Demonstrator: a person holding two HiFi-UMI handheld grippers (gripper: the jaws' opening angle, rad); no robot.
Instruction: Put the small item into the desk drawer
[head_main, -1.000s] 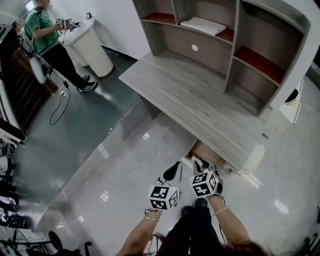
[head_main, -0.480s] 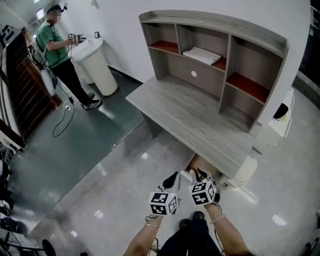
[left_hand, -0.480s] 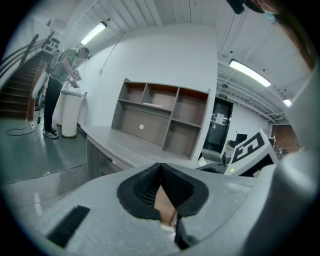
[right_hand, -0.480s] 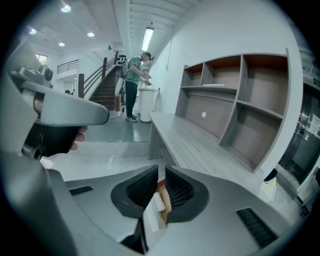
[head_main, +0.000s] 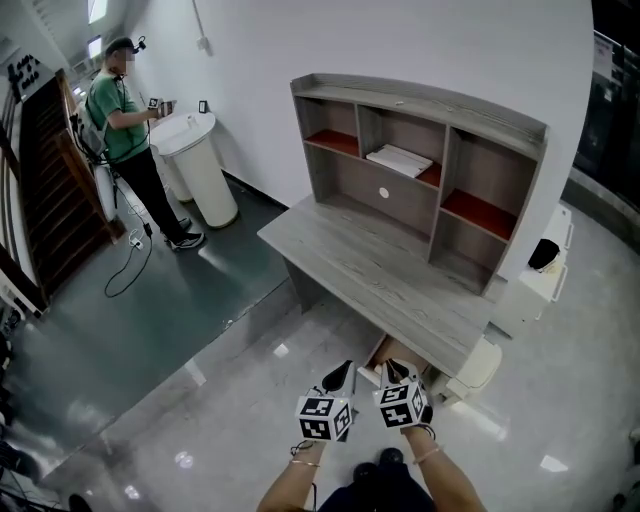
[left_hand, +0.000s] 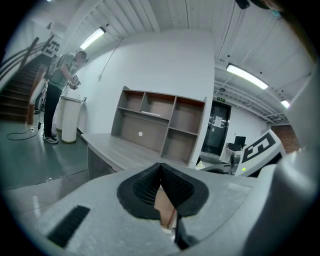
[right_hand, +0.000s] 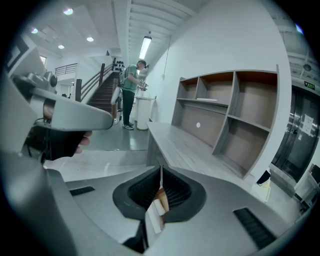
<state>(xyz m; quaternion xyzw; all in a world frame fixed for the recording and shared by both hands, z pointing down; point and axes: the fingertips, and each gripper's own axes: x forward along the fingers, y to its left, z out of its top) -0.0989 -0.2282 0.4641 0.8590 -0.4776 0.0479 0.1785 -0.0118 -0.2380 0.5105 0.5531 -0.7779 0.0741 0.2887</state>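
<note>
Grey worktop (head_main: 380, 275), drawer (head_main: 398, 352) open beneath. Left hand-held gripper (head_main: 342, 373): clenched, empty. Right hand-held gripper (head_main: 392, 369): jaws have just been closing, now together, nothing between. Position of small item not discernible.

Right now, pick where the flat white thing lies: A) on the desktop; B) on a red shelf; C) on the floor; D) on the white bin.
B: the flat white thing lies on the red shelf in the upper middle compartment.
</note>
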